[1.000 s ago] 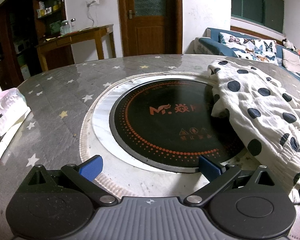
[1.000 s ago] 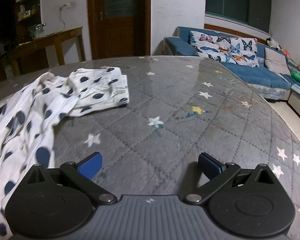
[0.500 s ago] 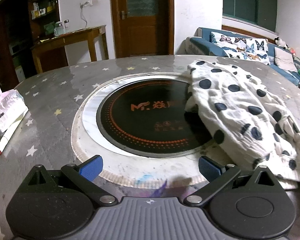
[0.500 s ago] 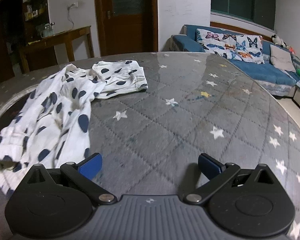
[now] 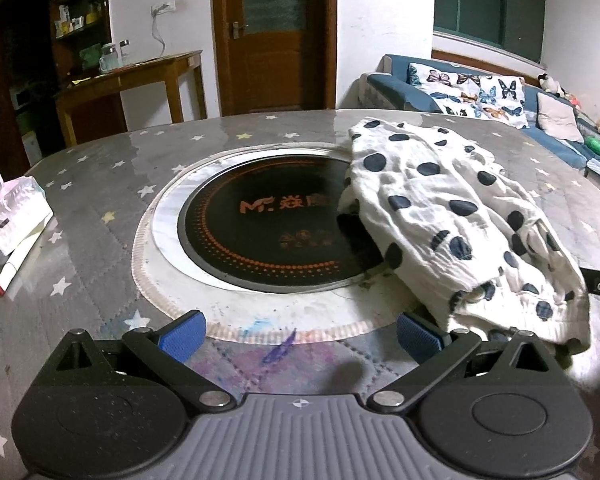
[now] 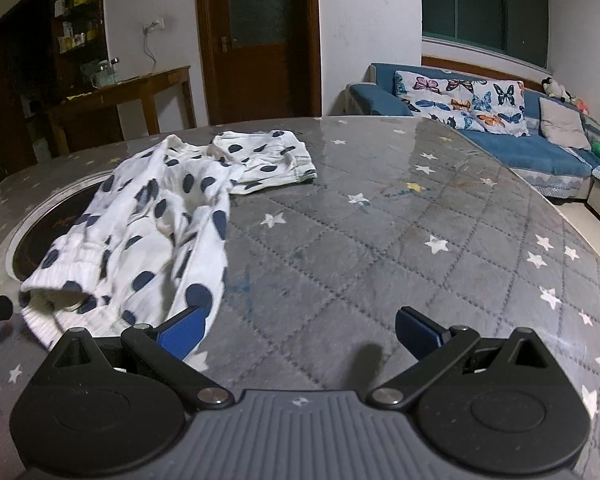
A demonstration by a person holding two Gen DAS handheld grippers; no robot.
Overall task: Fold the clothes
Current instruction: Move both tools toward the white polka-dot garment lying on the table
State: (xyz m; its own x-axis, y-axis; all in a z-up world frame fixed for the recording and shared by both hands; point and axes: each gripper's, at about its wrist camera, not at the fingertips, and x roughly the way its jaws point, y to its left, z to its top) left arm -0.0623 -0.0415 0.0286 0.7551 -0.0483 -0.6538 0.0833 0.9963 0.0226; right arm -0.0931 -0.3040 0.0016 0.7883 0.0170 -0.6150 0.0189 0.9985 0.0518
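The polka-dot garment is lying crumpled on the counter, partly covering the round cooktop. The left hand-held gripper and the right hand-held gripper are both gaping wide, gripping nothing, hovering at the garment's near hem.

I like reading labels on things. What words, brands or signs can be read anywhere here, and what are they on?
"M" with a flourish, then Chinese characters partly under the polka-dot garment: orange, on the black cooktop.
Small orange symbols and print lower on the cooktop: too blurred to read.
Bottles on the shelves: labels too small to read.
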